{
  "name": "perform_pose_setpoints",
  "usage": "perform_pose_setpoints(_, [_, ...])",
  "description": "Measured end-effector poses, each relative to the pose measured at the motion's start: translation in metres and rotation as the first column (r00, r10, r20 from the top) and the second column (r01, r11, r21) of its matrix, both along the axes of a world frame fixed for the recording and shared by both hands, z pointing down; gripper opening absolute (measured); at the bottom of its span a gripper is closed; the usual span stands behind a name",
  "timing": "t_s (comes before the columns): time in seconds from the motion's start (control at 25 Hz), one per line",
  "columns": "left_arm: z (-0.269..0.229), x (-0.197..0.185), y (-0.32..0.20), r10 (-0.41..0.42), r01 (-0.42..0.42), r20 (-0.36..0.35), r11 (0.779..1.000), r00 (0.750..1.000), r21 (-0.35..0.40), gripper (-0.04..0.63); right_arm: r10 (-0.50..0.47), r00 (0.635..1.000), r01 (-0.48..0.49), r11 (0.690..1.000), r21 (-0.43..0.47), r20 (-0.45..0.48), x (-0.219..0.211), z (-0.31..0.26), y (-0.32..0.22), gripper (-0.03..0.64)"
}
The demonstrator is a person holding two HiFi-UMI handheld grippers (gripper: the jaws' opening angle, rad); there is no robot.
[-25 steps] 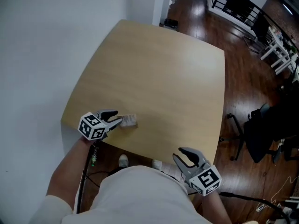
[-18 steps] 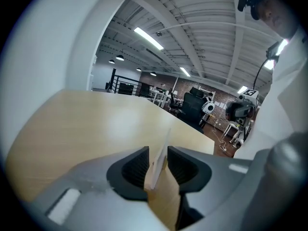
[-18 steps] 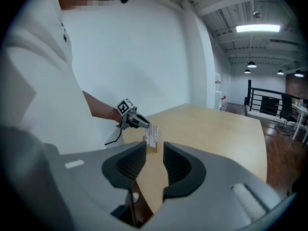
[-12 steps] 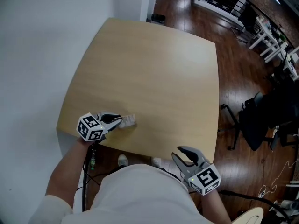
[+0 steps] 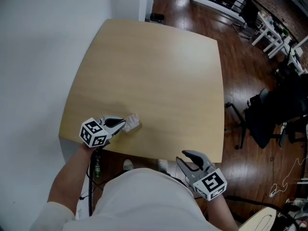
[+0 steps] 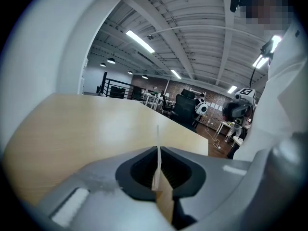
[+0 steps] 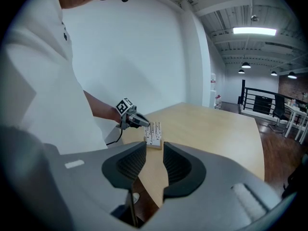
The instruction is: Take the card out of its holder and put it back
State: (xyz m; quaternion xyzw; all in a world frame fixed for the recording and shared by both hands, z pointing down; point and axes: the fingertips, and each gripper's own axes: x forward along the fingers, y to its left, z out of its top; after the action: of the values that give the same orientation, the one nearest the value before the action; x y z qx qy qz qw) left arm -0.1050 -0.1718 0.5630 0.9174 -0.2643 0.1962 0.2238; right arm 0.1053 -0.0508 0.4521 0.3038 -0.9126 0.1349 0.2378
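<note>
A small white card holder (image 5: pixel 133 122) with several upright cards stands near the table's front left edge and also shows in the right gripper view (image 7: pixel 154 134). My left gripper (image 5: pixel 123 123) reaches into it from the left and is shut on a thin card (image 6: pixel 157 141), seen edge-on between the pads. Whether the card has left the holder I cannot tell. My right gripper (image 5: pixel 188 160) hangs open and empty off the table's front edge, its jaws (image 7: pixel 150 160) pointing toward the holder.
The light wooden table (image 5: pixel 154 66) is bare apart from the holder. A white wall runs along its left side. Dark wood floor, a black office chair (image 5: pixel 274 114) and white desks lie to the right.
The left gripper's jaws went from wide open beside the holder to shut on a card. The holder now sits slightly turned. The right gripper stayed put.
</note>
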Motion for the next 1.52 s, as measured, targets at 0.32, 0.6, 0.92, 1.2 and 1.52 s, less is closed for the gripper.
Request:
perform_pose_setpoints(0.32, [-0.014,0.001,0.000,0.004,-0.004,0.005,0.999,1.000,0.034,0.017,-0.004,1.000,0.004,1.000,0.006,0.005,-0.002,0.000,0.006,0.118])
perform_pose_setpoints(0.6, [-0.042,-0.002,0.001,-0.005,0.006,-0.006,0.996,1.000,0.084,0.017,-0.026,1.000,0.026,1.000,0.017,0.015,0.003,-0.001,0.007,0.118])
perform_pose_setpoints(0.92, [-0.082,-0.009,0.006,-0.048,0.053,-0.036,0.989,0.998,0.141,0.015,-0.069,0.997,0.069,0.997,0.021,0.029,0.007,-0.001,0.007,0.117])
perform_pose_setpoints(1.2, [-0.123,-0.053,0.013,-0.170,0.180,-0.063,0.961,0.983,0.210,0.015,-0.139,0.990,0.138,0.990,0.011,0.031,0.001,0.006,-0.002,0.118])
perform_pose_setpoints(1.52, [-0.134,-0.120,0.067,-0.387,0.390,-0.062,0.892,0.920,0.227,0.015,-0.280,0.959,0.280,0.960,0.006,0.037,-0.020,0.014,-0.013,0.117])
